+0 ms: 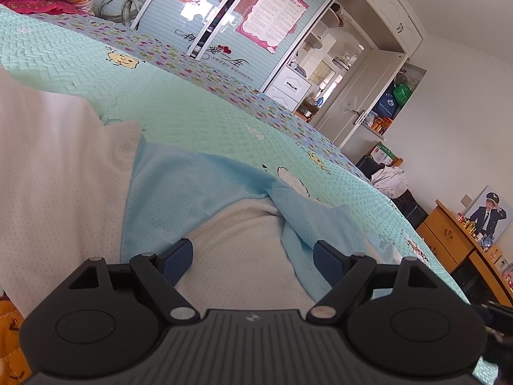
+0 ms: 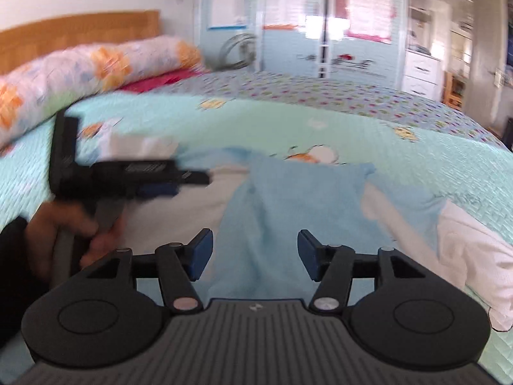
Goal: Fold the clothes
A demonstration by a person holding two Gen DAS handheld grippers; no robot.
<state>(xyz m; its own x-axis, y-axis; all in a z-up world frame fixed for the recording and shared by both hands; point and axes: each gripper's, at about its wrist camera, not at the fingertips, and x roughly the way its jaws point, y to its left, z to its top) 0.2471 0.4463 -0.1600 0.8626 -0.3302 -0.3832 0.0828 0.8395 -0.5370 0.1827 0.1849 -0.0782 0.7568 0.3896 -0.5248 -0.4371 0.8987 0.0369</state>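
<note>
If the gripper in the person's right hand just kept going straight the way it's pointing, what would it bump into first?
Most likely the light blue part of the garment lying on the bed. The right gripper points slightly downward with its jaws open, nothing between them, and blue fabric fills the gap ahead. The picture is blurred, so depth is uncertain.

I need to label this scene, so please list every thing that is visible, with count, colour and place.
garment: one, light blue and white, spread on the bedspread
bedspread: one, mint green with cartoon prints, covering the bed
rolled quilt: one, floral orange and pink, at the headboard
headboard: one, wooden
wardrobe: one, pale blue sliding doors, behind the bed
dresser: one, wooden, by the wall
left gripper: jaws open, over the garment
right gripper: jaws open, nothing between them
hand: one, holding the left gripper's handle
</note>
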